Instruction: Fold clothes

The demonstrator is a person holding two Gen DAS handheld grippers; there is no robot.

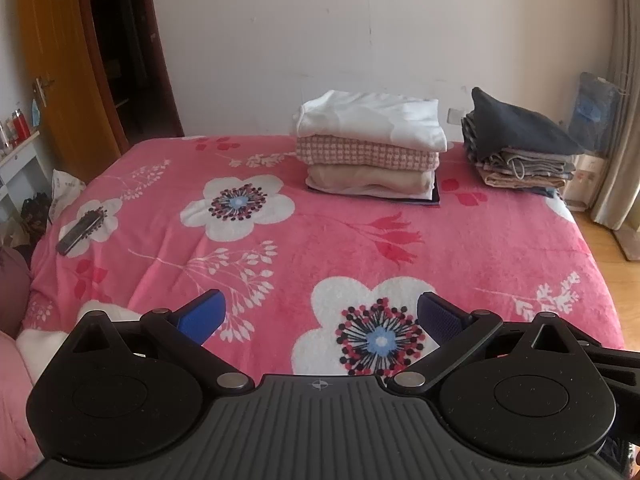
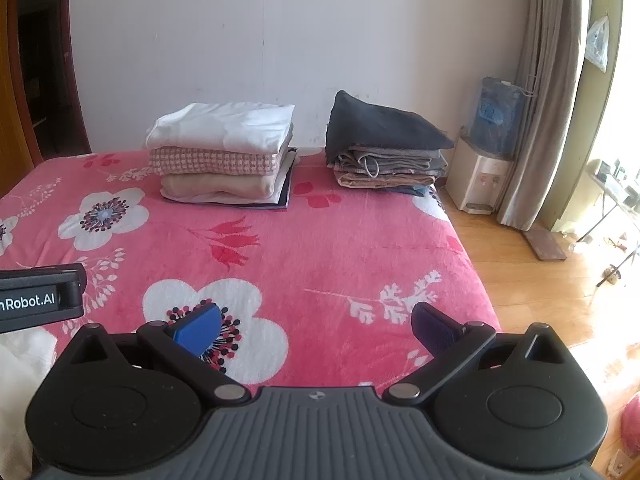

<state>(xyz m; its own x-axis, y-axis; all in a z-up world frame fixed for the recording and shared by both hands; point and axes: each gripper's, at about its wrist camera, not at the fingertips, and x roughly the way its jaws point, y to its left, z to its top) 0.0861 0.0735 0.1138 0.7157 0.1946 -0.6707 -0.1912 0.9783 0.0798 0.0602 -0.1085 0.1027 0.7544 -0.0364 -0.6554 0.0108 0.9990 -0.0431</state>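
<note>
Left wrist view: the left hand-held gripper hangs over a pink floral bedspread, its blue pads spread wide with nothing between them. Against the far wall sit two piles of folded clothes: a white-topped stack and, well apart to its right, a dark-topped stack. A remote control lies near the bed's left edge.

Right wrist view: the right hand-held gripper is likewise spread apart and empty above the bedspread. A water dispenser stands beside a curtain.
</note>
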